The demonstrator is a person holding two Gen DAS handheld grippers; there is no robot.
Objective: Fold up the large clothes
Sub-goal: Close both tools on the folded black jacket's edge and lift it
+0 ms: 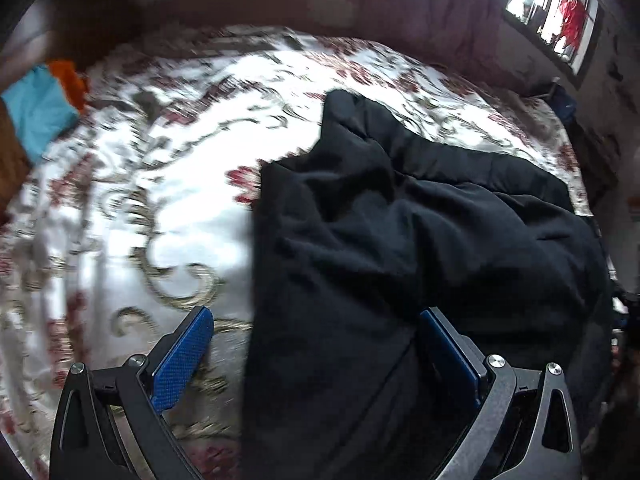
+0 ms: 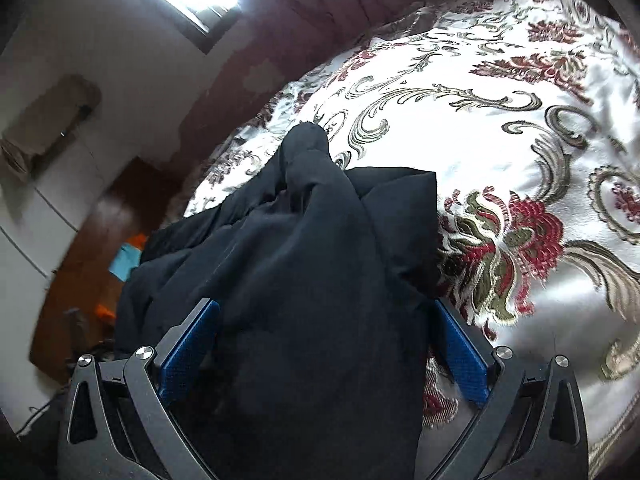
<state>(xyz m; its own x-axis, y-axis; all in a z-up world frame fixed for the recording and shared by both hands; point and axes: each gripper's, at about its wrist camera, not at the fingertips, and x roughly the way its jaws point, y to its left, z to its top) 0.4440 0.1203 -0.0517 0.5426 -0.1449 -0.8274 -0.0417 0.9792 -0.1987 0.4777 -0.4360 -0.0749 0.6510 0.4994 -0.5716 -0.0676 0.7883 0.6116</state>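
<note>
A large black garment (image 1: 420, 232) lies crumpled on a bed with a white floral bedspread (image 1: 168, 184). My left gripper (image 1: 316, 344) is open, its blue-padded fingers (image 1: 184, 356) spread wide; the garment's near edge lies between them. In the right wrist view the same black garment (image 2: 320, 248) is bunched, with one end reaching toward the far edge of the bedspread (image 2: 500, 140). My right gripper (image 2: 324, 344) is open too, with the cloth lying between its fingers (image 2: 188, 356).
A dark wooden headboard (image 1: 280, 0) runs along the far side of the bed. Blue and orange cloths (image 1: 40, 112) lie at the left edge. A window (image 1: 556, 16) is at the upper right. A brown floor (image 2: 100, 248) lies left of the bed.
</note>
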